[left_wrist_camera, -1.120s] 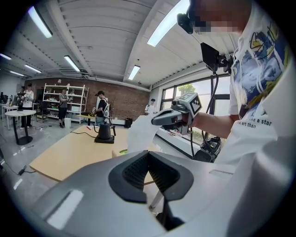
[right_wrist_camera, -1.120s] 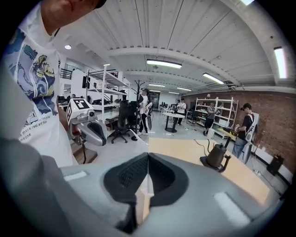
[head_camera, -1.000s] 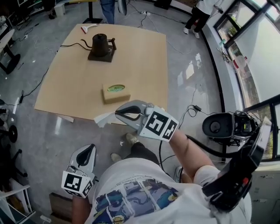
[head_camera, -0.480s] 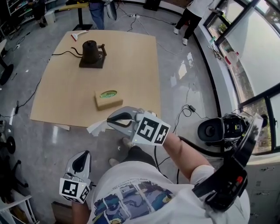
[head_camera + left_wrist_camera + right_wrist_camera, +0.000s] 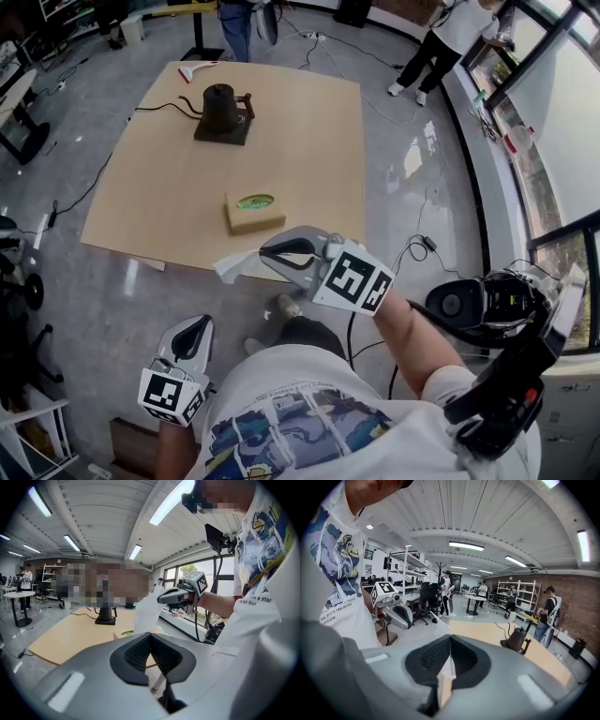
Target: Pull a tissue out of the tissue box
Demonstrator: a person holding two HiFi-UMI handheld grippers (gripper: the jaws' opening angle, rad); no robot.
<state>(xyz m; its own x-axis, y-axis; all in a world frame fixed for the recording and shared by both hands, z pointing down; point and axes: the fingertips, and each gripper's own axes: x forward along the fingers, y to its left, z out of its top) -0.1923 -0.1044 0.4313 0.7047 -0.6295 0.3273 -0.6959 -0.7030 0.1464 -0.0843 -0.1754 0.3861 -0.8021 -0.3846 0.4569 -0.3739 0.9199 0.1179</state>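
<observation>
head view: tissue box [image 5: 254,212] on counter [image 5: 141,197], about 12 o'clock of right tool [image 5: 266,251]. tissue [image 5: 234,267] hangs from that tool at 8 o'clock, clear of the box. left tool [image 5: 200,323] low, well apart.
left gripper view: jaws together, nothing held.
right gripper view: jaws pinched on the tissue.
handling: tissue judged pulled free; hold the pinch firm, 1 steady draw away from the box.

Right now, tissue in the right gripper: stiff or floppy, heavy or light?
Likely floppy: the tissue droops crumpled from the right gripper, shut on it. Probably very light: one pinched edge carries it, so it may flutter. Thin sheet; a hard tug could tear it.
</observation>
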